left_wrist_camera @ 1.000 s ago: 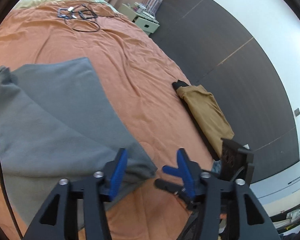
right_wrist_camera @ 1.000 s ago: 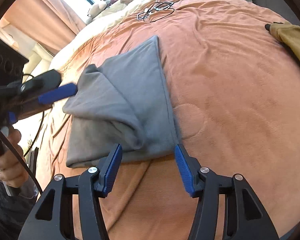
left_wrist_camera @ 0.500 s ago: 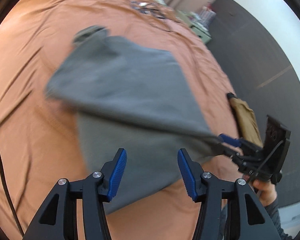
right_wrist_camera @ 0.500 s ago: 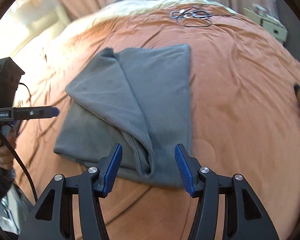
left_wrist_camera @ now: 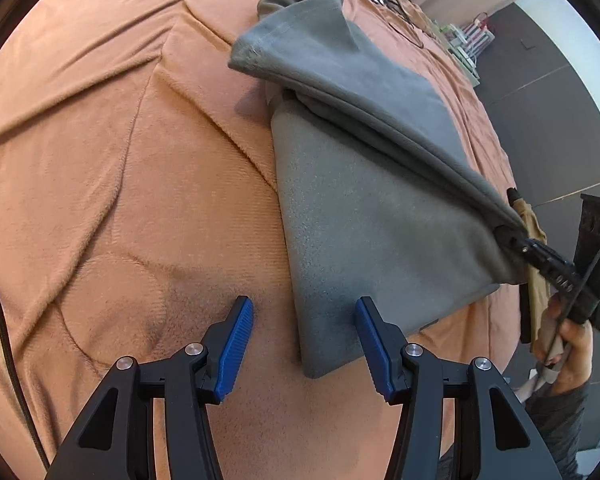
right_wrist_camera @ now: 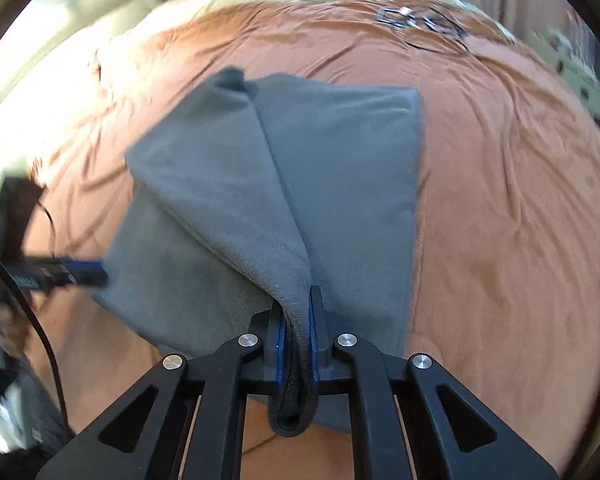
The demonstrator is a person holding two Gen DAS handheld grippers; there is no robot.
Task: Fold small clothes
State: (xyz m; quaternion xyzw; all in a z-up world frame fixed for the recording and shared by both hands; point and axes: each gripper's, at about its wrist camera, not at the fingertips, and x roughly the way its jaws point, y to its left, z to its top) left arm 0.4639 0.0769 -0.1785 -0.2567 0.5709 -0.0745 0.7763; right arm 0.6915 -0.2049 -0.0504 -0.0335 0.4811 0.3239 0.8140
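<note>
A grey fleece garment [left_wrist_camera: 364,200] lies partly folded on the orange bedspread [left_wrist_camera: 100,160]. My left gripper [left_wrist_camera: 304,336] is open with blue pads, just above the garment's near corner, holding nothing. My right gripper [right_wrist_camera: 294,320] is shut on a lifted fold of the grey garment [right_wrist_camera: 260,184], which drapes up from the bed to the jaws. In the left wrist view the right gripper [left_wrist_camera: 516,240] shows at the right, pinching that raised edge. In the right wrist view the left gripper [right_wrist_camera: 80,274] shows at the left edge of the garment.
A folded tan garment [left_wrist_camera: 534,240] lies at the bed's right edge, mostly behind the right gripper. Black cables [right_wrist_camera: 424,24] lie on the far end of the bedspread [right_wrist_camera: 520,200]. A pale shelf unit [left_wrist_camera: 468,52] stands past the bed by a dark wall.
My right gripper closed on the garment's near fold and lifted it. My left gripper swung round to the garment's other corner and stays open.
</note>
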